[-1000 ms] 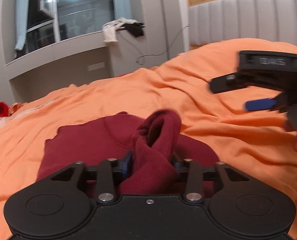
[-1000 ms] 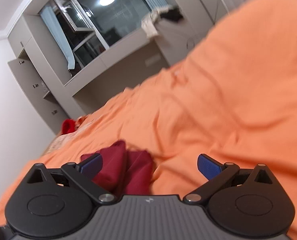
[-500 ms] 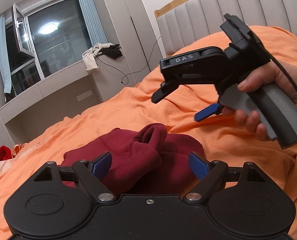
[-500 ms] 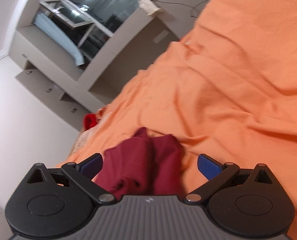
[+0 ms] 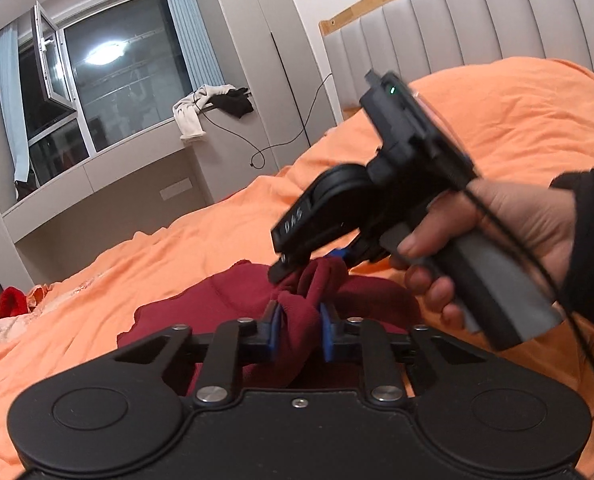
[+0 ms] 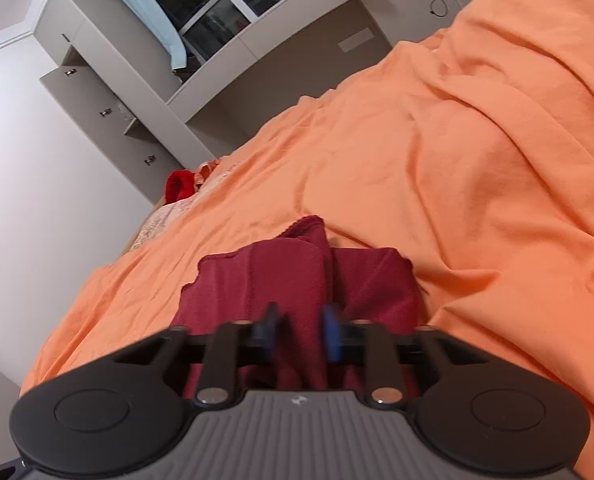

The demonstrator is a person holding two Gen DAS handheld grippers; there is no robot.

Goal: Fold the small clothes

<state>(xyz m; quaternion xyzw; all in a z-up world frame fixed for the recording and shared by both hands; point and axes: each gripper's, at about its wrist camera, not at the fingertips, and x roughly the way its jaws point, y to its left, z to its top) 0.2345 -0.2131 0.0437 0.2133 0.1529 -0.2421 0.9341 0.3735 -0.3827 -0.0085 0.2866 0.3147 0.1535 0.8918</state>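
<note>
The left gripper [image 5: 299, 330] has just closed its jaws on a bunched fold of the dark red garment [image 5: 233, 300], which lies on the orange blanket [image 5: 177, 248] covering the bed. Just beyond, a hand [image 5: 497, 240] in a black sleeve holds the right gripper [image 5: 309, 264], its tips down in the same raised fold. Behind stand a grey padded headboard [image 5: 477, 28], a window [image 5: 117, 80] and a ledge with white and black cloths [image 5: 213, 108].
</note>
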